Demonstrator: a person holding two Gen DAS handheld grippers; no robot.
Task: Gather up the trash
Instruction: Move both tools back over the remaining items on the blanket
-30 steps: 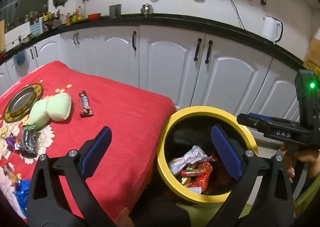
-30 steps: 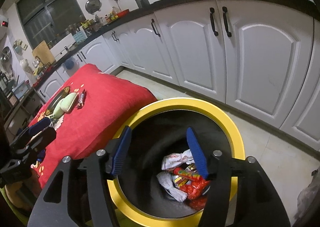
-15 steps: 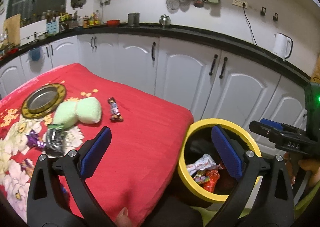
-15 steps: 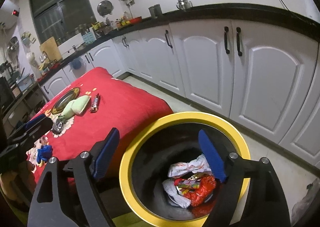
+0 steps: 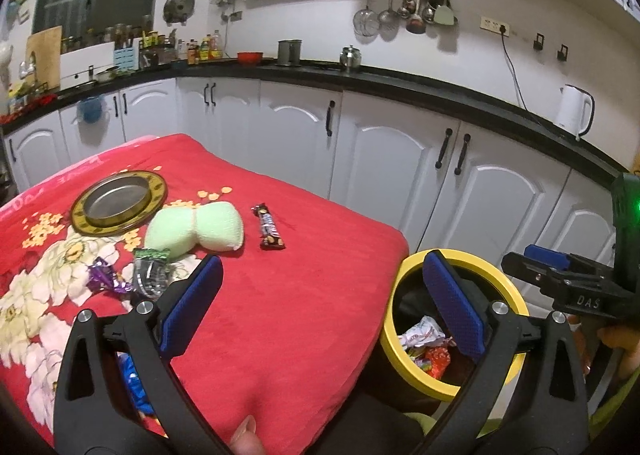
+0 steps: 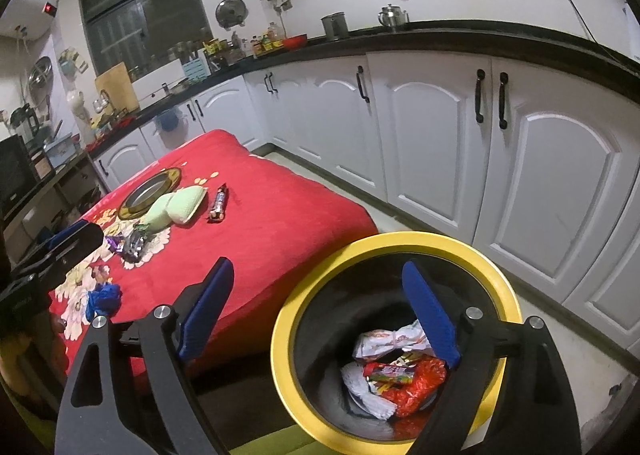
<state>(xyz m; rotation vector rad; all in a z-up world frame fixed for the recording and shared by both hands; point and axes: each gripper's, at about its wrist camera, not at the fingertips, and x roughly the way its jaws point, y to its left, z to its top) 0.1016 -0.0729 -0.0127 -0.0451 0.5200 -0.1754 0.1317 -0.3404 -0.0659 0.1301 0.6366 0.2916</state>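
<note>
1. The left claw (image 5: 320, 303) is spread wide with nothing between its blue pads, hovering over the near edge of the red-clothed counter (image 5: 304, 295).
2. The right claw (image 6: 320, 311) is likewise wide apart and empty, poised above the near side of the yellow-rimmed bin (image 6: 472, 251), which stands on the floor just beside the counter's corner.
3. The bin already holds several crumpled wrappers (image 6: 400, 371), white and red, lying at its bottom.
4. Trash not yet collected lies on the counter: a chocolate bar wrapper (image 5: 269, 226) just beside a green sponge (image 5: 196, 229), a purple wrapper (image 5: 105, 278) touching or nearly touching a dark crinkled wrapper (image 5: 150, 273) in front of the sponge, and a blue wrapper (image 6: 103, 298) near the counter's near edge.
5. A gold-rimmed metal plate (image 5: 118, 207) sits behind the sponge; neither looks like trash.
6. Judged from these positions, the step in hand is the turn from the bin toward the counter to fetch another piece; the task seems partly done.
7. The next move calls for lowering an open claw over one wrapper, most likely the dark or purple one nearest the left claw, and closing on that thin foil without catching the cloth.
</note>
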